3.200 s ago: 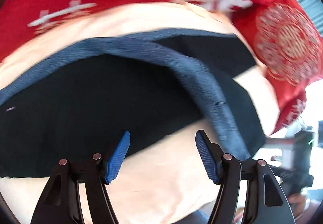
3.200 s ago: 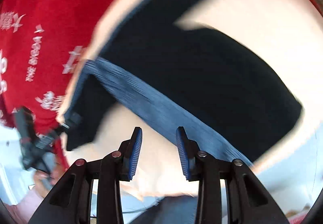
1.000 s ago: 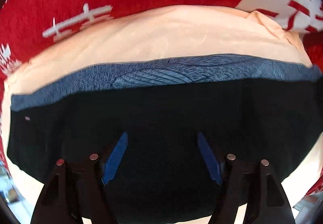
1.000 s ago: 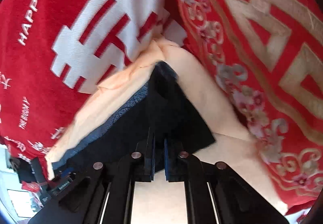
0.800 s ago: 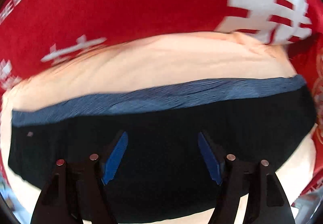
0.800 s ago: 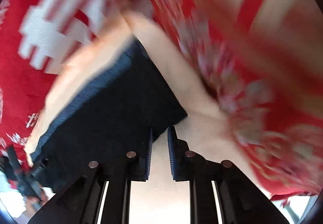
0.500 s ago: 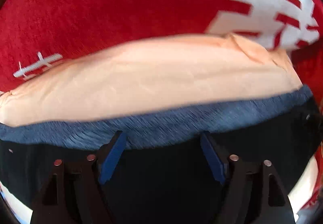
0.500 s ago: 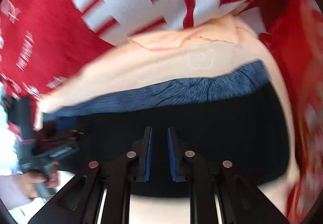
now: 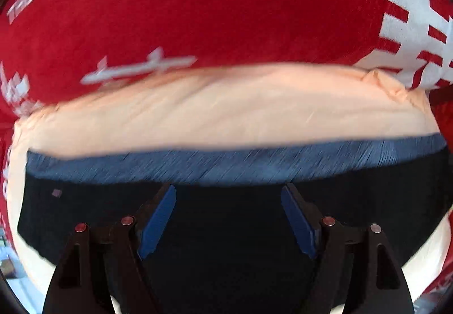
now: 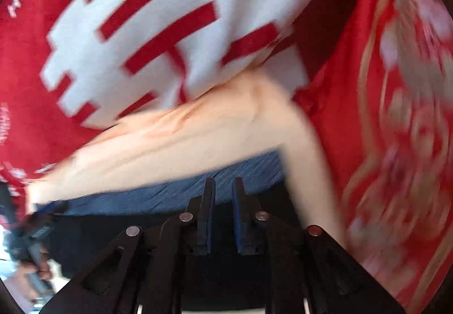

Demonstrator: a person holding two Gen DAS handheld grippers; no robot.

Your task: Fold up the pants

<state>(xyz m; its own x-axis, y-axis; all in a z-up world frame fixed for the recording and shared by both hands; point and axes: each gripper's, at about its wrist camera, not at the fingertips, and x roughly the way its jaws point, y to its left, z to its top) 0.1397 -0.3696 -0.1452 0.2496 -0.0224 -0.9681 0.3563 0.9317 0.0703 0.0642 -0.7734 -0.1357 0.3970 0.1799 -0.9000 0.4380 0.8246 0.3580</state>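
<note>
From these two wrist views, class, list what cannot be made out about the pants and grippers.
- Left wrist view: the pants run behind the left gripper and off the bottom edge; the fold's near side is hidden.
- Right wrist view: motion blur; whether the right gripper pinches the waistband is unclear.

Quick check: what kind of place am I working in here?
Probably a bedroom at home: the pants lie on a peach sheet over red bedding with white wedding characters, beside a red embroidered cushion.
</note>
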